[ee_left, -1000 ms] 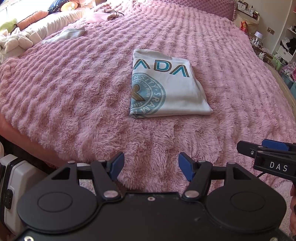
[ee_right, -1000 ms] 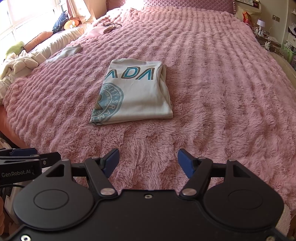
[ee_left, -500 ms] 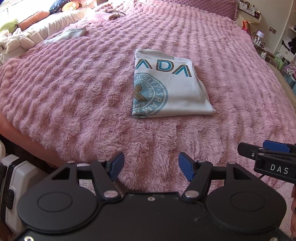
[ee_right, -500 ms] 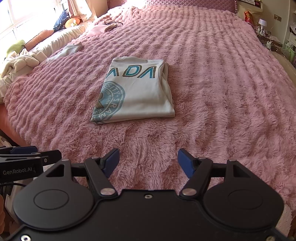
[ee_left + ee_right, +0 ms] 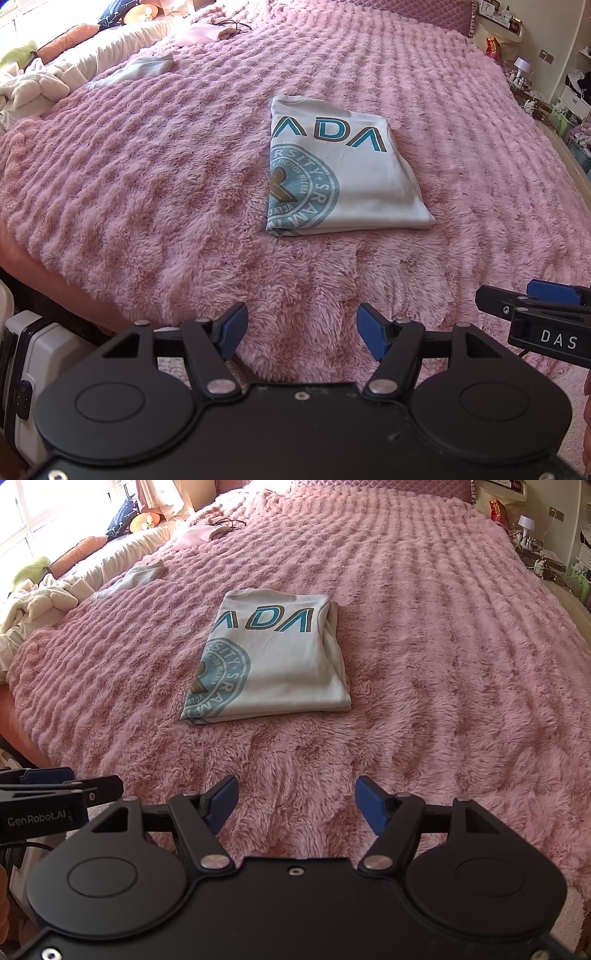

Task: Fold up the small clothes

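Observation:
A white T-shirt with teal lettering and a round teal print lies folded into a neat rectangle on the pink fluffy bedspread, in the left wrist view (image 5: 343,173) and in the right wrist view (image 5: 273,661). My left gripper (image 5: 299,332) is open and empty, held above the near edge of the bed, well short of the shirt. My right gripper (image 5: 295,808) is open and empty too, beside the left one. The right gripper's side shows at the right of the left wrist view (image 5: 535,317); the left gripper's side shows at the left of the right wrist view (image 5: 55,797).
A small pale garment (image 5: 144,68) and a pink cloth (image 5: 199,33) lie far left on the bedspread (image 5: 147,166). Crumpled cream bedding (image 5: 33,605) and pillows sit along the left side. A white device (image 5: 26,369) stands below the bed edge. Cluttered shelves stand at the right.
Both grippers have drifted slightly, so the shirt sits a little lower and nearer in each view. The shirt itself has not moved, and both grippers stay open.

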Motion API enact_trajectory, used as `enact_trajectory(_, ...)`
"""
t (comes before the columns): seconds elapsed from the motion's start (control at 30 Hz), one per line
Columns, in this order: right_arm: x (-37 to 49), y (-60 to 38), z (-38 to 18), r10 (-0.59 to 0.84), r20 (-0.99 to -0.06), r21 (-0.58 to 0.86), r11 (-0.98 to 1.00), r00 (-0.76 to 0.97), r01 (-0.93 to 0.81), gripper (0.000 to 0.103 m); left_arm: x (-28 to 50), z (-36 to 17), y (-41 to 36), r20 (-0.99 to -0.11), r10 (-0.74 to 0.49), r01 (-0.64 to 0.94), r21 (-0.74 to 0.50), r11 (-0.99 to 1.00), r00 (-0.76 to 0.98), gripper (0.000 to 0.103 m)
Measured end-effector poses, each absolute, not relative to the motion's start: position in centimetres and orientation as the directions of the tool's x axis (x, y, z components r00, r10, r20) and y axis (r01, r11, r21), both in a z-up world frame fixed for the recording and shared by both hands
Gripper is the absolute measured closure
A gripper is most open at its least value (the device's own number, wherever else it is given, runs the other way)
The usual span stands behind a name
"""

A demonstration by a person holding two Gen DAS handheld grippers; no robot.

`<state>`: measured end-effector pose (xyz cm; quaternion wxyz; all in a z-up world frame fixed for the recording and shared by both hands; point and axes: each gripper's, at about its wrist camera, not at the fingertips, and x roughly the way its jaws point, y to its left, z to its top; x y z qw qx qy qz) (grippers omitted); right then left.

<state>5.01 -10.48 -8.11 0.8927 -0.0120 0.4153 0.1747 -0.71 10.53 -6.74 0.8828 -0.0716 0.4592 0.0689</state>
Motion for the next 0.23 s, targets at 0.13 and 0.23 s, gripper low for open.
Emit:
enact_trajectory(0.13, 5.02, -10.39, -8.18, 0.301, -0.748, 0.124, 0.939, 0.591, -0.322, 0.033, -0.52, -6.79, 10.59, -0.822, 0.06, -0.188, -0.059, 0.98, 0.567, 0.034)
enact_trajectory(0.23, 5.12, -10.39, -8.25, 0.303, -0.75, 0.125, 0.938, 0.589, -0.323, 0.033, -0.42, -6.84, 10.62, -0.825, 0.058, -0.189, -0.059, 0.98, 0.562, 0.034)
